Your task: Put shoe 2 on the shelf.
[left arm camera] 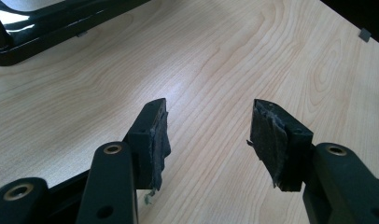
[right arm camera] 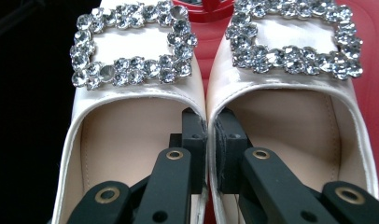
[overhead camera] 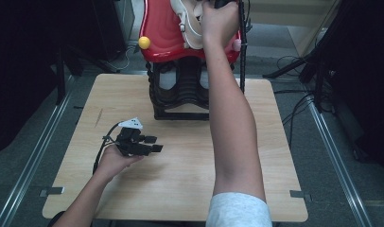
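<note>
1. on the counter (overhead camera: 180,161), at its far edge, a black stand (overhead camera: 178,97) is holding up a glossy red tray (overhead camera: 159,33), and the two cream shoes (overhead camera: 190,23) are sitting side by side on that tray, well above the wood.
2. the person's right arm is stretching the whole length of the counter up to the tray; the right tool (right arm camera: 210,140) is sitting at the pair's inner edges, one jaw inside the left shoe (right arm camera: 131,140) and one inside the right shoe (right arm camera: 290,135), the jaws pressed nearly together and pinching the two touching inner walls between them.
3. the relation that matters, as i am judging it: the shoes are running lengthwise straight away from the right tool, toes pointing ahead, so a lift would be carrying both at once, and any pull would be going back along their long axis toward the person.
4. the left tool (overhead camera: 150,144) is resting low over the near-left part of the counter in the left hand (overhead camera: 115,161), well apart from the tray; its jaws are standing spread with bare wood between them, gripping nothing. the right hand is by far the nearer to the shoes.
5. counting: two shoes, two jewelled square buckles (right arm camera: 131,44), one on each toe; one tray, one stand; two small knobs on the tray's front rim, a yellow one (overhead camera: 144,42) and a pink one (overhead camera: 236,45).
</note>
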